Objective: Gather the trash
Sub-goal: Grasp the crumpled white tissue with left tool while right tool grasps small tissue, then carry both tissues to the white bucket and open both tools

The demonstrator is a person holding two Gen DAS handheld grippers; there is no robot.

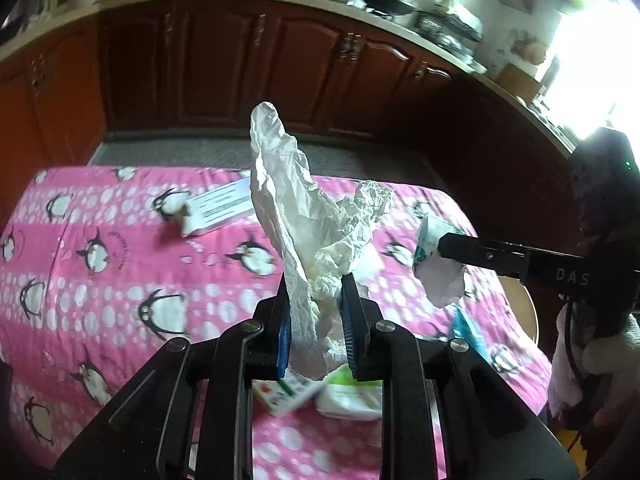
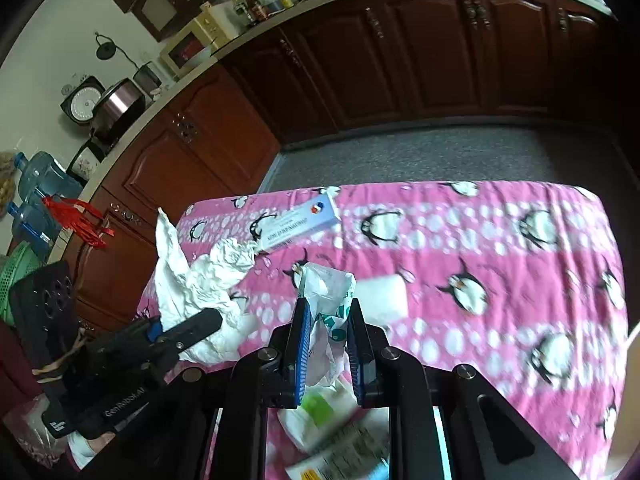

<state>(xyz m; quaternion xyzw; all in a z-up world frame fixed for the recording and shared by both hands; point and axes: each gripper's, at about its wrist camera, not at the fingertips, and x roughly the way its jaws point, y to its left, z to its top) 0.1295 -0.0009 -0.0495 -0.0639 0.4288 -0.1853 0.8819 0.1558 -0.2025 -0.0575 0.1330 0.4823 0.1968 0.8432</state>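
Note:
My left gripper is shut on a crumpled white tissue and holds it up above the pink penguin tablecloth. It also shows in the right wrist view, with the left gripper at the lower left. My right gripper is shut on a white and green plastic wrapper. In the left wrist view the right gripper comes in from the right with the wrapper.
A white and blue carton lies at the table's far side. A white and green packet and a small printed box lie under the left gripper. A white block lies mid-table. Dark wooden cabinets stand beyond.

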